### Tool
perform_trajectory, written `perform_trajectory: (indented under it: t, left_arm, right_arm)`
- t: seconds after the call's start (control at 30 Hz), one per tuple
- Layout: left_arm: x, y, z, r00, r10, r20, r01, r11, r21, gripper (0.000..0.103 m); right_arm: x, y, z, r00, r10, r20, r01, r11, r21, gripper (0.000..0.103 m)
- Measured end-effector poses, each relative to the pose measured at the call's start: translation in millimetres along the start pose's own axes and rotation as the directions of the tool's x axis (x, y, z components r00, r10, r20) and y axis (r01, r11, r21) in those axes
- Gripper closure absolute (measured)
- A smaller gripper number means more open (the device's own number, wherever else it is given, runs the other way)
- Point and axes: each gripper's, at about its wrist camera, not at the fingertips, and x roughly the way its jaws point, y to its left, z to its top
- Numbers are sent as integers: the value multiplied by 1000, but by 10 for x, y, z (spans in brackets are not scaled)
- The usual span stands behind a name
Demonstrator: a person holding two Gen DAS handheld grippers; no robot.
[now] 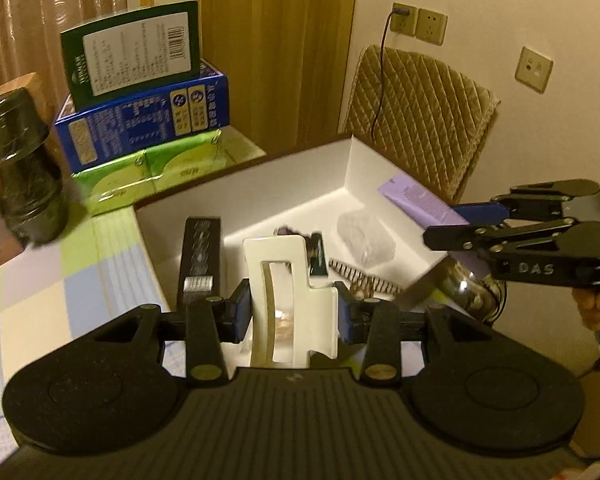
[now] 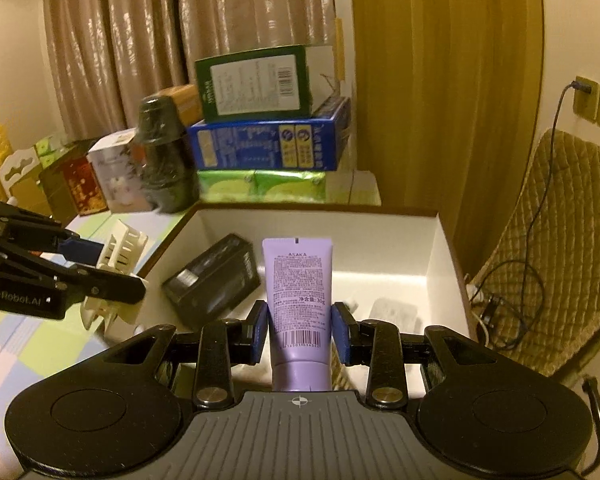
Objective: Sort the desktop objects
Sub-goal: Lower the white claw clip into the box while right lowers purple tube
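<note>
White box [image 1: 352, 168] is the biggest thing here, sitting open-topped on the checked bench [image 1: 60, 280] with a bunch of small stuff already in it: a black carton [image 2: 214, 276] lying flat near its left wall, a clear plastic packet [image 1: 366, 238] toward the far corner, and a striped hair clip [image 1: 364, 280] next to that. Behind it there's a stack of boxes, green box [image 2: 256, 82] on a blue box [image 2: 268, 142] on green packs [image 2: 260, 184], plus a dark wrapped stack of cups [image 2: 162, 160] beside them.

Right gripper [image 2: 299, 332] is level, aimed at the stack, held over the near edge of the box with its fingers [image 2: 340, 336] clamped on a purple tube [image 2: 298, 292], cap end toward the camera.

Left gripper [image 1: 292, 312] hangs over the box's left side, tilted down a bit, fingers pinching a cream hair claw [image 1: 290, 288] that stands upright between the blue pads. Both are gripping firmly, neither item touching the box
</note>
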Motion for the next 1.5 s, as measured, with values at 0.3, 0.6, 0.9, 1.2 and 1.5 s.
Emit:
perform_trajectory:
  t: [0.3,0.6,0.9,1.2,1.5]
  left_arm:
    - [516,41,385,999,-6,-31,5,1000,-17,67]
    - [1160,129,558,992,-6,-122,-2,998,-65,67]
    - [1669,209,569,980,24,-196,-40,996,-80,67]
    - [2001,302,552,967,48,-251,-71,994,-85,67]
    - [2067,354,555,967,38,-254,-64,993,-94,60]
  right_arm:
    - [575,-259,267,999,-2,-33,3,1000,22,72]
    - [1122,-443,357,994,23,-107,-21,1000,18,72]
    - [1542,-617,327,979,41,-201,-35,999,33,72]
    - [1754,-718,324,969,57,-240,-48,998,44,72]
    - [1825,-765,329,963,73,-261,-57,996,68,72]
